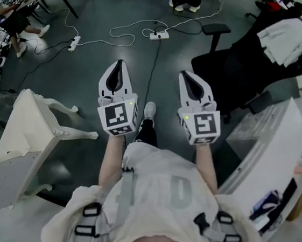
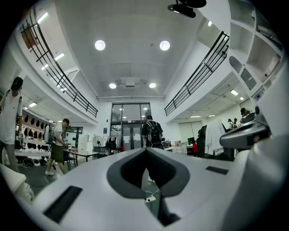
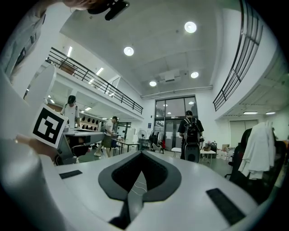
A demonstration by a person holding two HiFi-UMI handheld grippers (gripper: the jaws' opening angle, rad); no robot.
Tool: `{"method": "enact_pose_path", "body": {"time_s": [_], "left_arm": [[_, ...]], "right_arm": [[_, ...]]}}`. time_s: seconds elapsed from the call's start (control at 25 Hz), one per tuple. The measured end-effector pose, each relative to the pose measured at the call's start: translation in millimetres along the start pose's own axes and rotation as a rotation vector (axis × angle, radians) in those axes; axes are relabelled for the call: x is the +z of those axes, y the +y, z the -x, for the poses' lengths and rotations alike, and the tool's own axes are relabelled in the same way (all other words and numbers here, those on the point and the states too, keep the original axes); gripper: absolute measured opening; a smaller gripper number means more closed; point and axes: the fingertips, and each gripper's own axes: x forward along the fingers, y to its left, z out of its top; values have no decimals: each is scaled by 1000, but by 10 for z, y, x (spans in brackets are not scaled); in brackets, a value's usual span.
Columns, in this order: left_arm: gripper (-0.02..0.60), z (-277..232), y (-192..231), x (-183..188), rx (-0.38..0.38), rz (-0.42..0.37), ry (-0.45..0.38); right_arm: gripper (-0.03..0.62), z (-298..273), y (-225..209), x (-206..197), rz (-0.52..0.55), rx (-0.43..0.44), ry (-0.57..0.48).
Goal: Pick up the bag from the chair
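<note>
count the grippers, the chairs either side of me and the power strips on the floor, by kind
grippers: 2, left gripper, right gripper
chairs: 2, white chair, black office chair
power strips: 2, centre strip, left strip
total: 6

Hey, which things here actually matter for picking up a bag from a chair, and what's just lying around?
For the job:
left gripper and right gripper, both shut and empty
black office chair, white cloth draped on it
no bag clearly visible

Lying about:
power strip and cables on the floor
white carved-leg furniture
</note>
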Motion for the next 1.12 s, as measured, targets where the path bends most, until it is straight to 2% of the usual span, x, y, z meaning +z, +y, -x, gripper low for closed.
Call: {"method": "enact_pose_path", "body": {"time_s": [0.2, 0.52, 0.72, 0.92, 1.12], "left_arm": [[5, -703, 212, -111, -17, 28, 18], [6, -2007, 563, -196, -56, 8, 7], [6, -2769, 768, -175, -58, 55, -18], [6, -3216, 937, -251, -75, 59, -21], [5, -3373, 975, -392, -90, 54, -11]], "right_arm": [[5, -714, -153, -76, 3, 8, 44], [5, -2006, -564, -69, -25, -6, 71], [5, -2747, -816, -31, -21, -18, 72], [5, -3264, -898, -39, -28, -22, 82], [5, -3503, -887, -141, -43, -14, 110]]}}
